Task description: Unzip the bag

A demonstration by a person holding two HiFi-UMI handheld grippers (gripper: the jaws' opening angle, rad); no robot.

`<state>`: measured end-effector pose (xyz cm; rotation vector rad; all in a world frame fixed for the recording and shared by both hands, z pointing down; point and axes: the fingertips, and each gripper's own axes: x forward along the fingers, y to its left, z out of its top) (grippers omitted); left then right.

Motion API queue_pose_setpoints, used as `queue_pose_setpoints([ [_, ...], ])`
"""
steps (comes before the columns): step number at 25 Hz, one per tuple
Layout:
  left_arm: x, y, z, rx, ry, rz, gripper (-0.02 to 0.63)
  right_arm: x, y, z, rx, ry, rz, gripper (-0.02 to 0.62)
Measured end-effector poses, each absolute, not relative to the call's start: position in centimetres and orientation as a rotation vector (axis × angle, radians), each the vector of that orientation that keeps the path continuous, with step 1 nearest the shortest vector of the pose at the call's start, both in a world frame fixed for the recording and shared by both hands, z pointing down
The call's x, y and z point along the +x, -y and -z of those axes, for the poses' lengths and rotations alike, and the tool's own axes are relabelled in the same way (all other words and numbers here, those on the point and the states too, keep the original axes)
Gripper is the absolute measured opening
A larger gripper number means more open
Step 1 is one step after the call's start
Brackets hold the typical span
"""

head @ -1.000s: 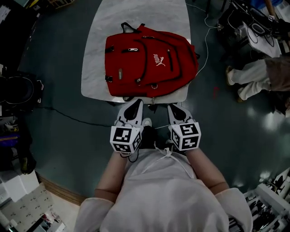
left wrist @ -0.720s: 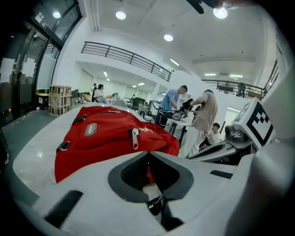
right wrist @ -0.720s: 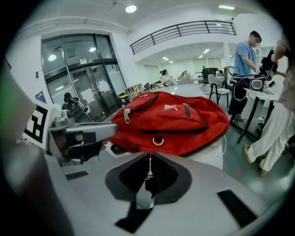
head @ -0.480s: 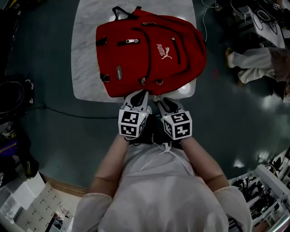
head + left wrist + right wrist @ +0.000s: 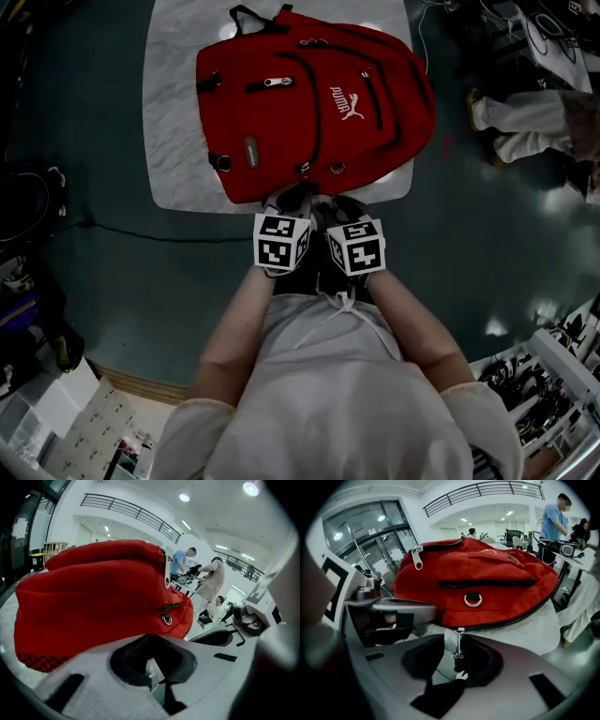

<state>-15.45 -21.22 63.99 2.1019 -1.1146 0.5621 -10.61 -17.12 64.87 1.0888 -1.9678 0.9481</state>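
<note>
A red backpack (image 5: 309,103) lies flat on a marble table (image 5: 178,141), its bottom edge toward me. Both grippers sit side by side at that near edge. My right gripper (image 5: 339,204) (image 5: 452,660) is open; its jaws have just been opening. A small metal zipper pull (image 5: 459,644) hangs down between them from the black zip (image 5: 525,616) along the bag's lower seam, and the pads do not press it. My left gripper (image 5: 292,199) (image 5: 152,665) looks shut, with nothing between its pads, just short of the bag (image 5: 93,592).
The table edge runs right under both grippers. A person's legs (image 5: 525,122) are at the right of the table. A cable (image 5: 122,230) crosses the floor on the left. People stand at desks (image 5: 555,517) behind the bag. A metal D-ring (image 5: 473,600) hangs on the bag's front.
Both grippers have moved forward from in front of my body to the bag's near edge and drawn closer together. The bag has not moved on the table.
</note>
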Motion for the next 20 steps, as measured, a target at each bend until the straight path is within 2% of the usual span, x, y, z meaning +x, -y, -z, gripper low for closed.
queue_pose_setpoints([
  [3,-15.3,21.3,-64.2,2.074,1.102,-0.593,0.023,-9.8,17.5,-65.0,1.117,1.926,-0.894,0.051],
  [20,-15.3,21.5,-64.6,2.071,1.209,-0.690,0.021,-8.7,17.6,-65.2,0.827,1.996,-0.784,0.028],
])
